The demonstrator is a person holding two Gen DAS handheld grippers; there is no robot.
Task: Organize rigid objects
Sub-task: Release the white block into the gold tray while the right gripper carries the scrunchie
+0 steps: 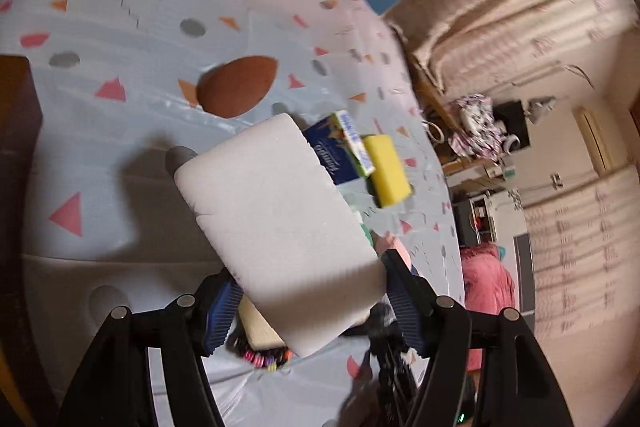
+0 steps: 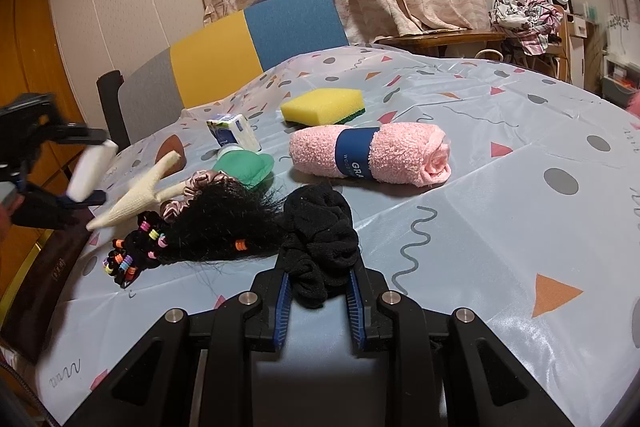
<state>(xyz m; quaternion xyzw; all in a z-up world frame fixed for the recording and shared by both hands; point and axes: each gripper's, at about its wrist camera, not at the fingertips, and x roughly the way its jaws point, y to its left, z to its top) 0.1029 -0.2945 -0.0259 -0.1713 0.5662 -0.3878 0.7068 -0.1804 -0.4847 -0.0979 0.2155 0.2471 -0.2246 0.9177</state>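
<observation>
Tilting across the centre of the left wrist view, the left gripper (image 1: 308,307) clamps 1 white foam block (image 1: 276,227) clear of the patterned tablecloth (image 1: 100,155). At lower centre of the right view, the right gripper (image 2: 318,311) pinches 1 black scrunchie (image 2: 320,235). Beyond lie 1 pink rolled towel (image 2: 372,153), 1 yellow sponge (image 2: 322,105), 1 tissue pack (image 2: 232,133).
</observation>
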